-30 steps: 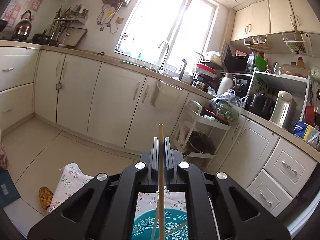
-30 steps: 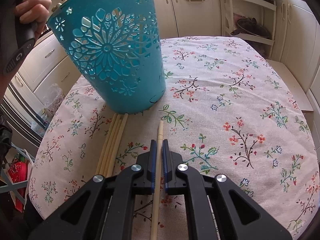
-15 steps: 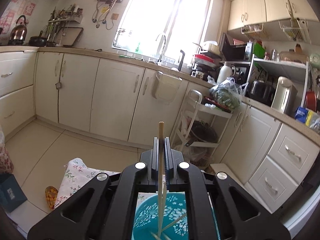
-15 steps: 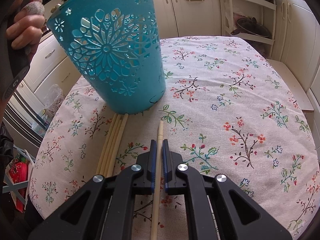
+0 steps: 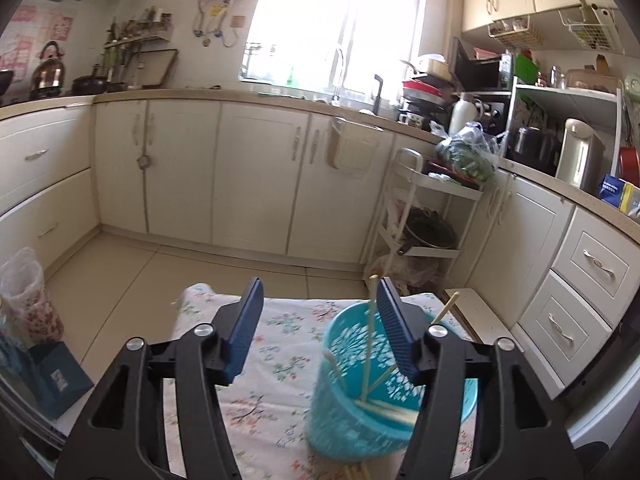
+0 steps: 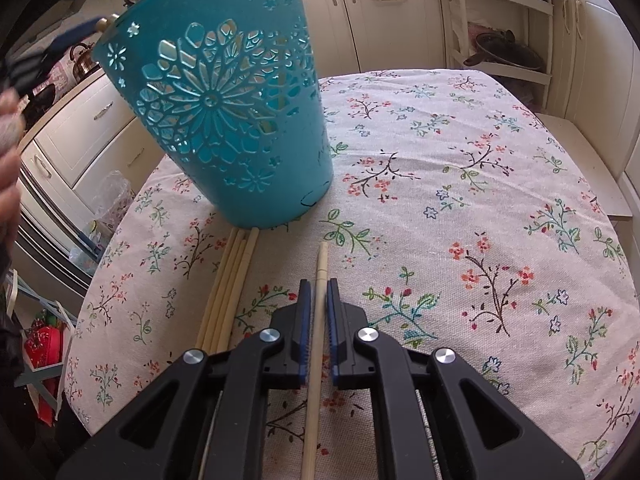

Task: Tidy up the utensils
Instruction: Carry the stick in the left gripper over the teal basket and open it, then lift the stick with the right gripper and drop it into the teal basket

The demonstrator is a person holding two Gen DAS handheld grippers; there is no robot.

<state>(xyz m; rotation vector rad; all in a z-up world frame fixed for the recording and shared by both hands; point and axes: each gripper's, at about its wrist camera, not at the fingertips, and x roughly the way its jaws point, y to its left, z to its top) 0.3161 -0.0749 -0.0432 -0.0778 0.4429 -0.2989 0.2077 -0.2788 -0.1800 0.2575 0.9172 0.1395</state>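
The teal cut-out basket (image 5: 352, 412) stands on the floral tablecloth and holds several pale chopsticks. My left gripper (image 5: 320, 300) hovers above and left of it, jaws opening, pads pressing on nothing. One chopstick (image 5: 369, 340) stands loose in the basket, just inside the right finger. In the right wrist view the basket (image 6: 224, 120) stands at the upper left. My right gripper (image 6: 318, 304) lies low on the cloth, shut on a single chopstick (image 6: 320, 264) that points toward the basket. Several more chopsticks (image 6: 228, 288) lie side by side to its left. A hand (image 6: 8, 140) shows at the left edge.
The cloth-covered table (image 6: 480, 200) drops off at the right and far edges. Beyond it stand a white trolley rack (image 5: 420, 216) and cream cabinets (image 5: 256, 176). A blue box (image 5: 56, 380) and a bagged jar (image 5: 24, 300) sit low at the left.
My left gripper has opened and let go of its chopstick, which now stands in the basket. It also shifted, so the basket lies to its right. The right gripper has not moved.
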